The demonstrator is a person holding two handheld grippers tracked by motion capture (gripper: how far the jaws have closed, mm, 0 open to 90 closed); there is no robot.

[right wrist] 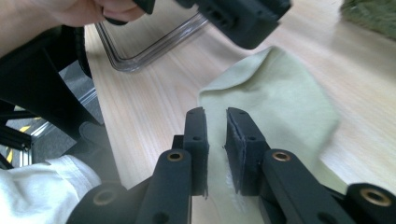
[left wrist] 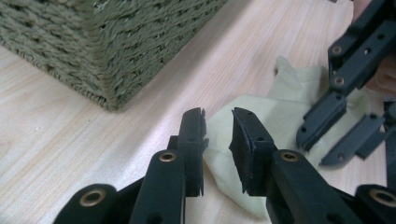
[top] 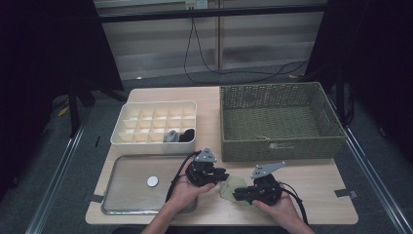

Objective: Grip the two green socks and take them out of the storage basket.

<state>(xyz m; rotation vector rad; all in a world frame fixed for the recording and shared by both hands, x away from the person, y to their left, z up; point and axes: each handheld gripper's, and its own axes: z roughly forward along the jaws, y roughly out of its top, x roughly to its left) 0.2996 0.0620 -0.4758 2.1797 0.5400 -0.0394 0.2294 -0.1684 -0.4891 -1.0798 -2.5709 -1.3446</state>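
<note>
Cloth (top: 232, 187), pale green and crumpled, is lying on the table (top: 316, 195) near the front edge, between the two grippers and just in front of the basket (top: 280, 119). The left gripper (top: 221, 174) is pointing at it from the left, its jaws standing a little apart with a narrow gap; in the left gripper view the cloth (left wrist: 261, 121) is showing through that gap below the tips, and nothing is being pinched. The right gripper (top: 237, 194) is lying low at the cloth's right edge, its jaws likewise slightly parted; in the right gripper view the cloth (right wrist: 275, 102) is spreading out beyond the tips, and the pads are not pressing on it. Behind the cloth the basket's corner (left wrist: 109, 60) is rising in the left gripper view. A tray (top: 126, 187) with a white disc (top: 152, 181) is sitting to the left of the hands, and a divided white box (top: 146, 124) is standing behind the tray, beside the basket.
</note>
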